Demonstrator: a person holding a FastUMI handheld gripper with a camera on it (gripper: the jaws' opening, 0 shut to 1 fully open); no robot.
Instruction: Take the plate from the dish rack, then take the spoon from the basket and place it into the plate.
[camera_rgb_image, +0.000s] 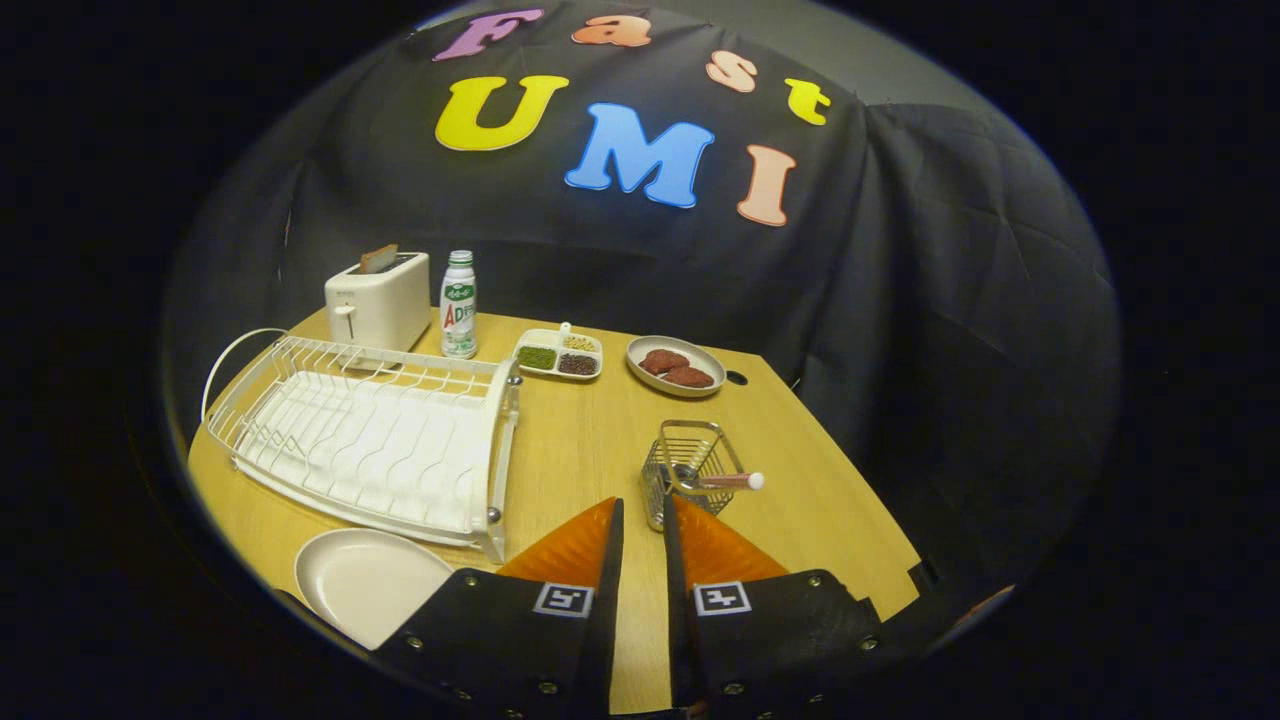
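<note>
A cream plate (365, 582) lies flat on the wooden table (590, 440), in front of the white wire dish rack (375, 435) and left of my fingers. Just beyond my right finger stands a small wire basket (690, 468). A spoon rests in it, and its handle (735, 481) sticks out to the right. My gripper (642, 515) hovers above the table near the basket with a narrow gap between its fingertips and nothing held.
At the back of the table stand a white toaster (378, 300), a bottle (459, 305), a divided tray of grains (558, 354) and an oval dish with reddish pieces (676, 366). The table's edge runs close on the right.
</note>
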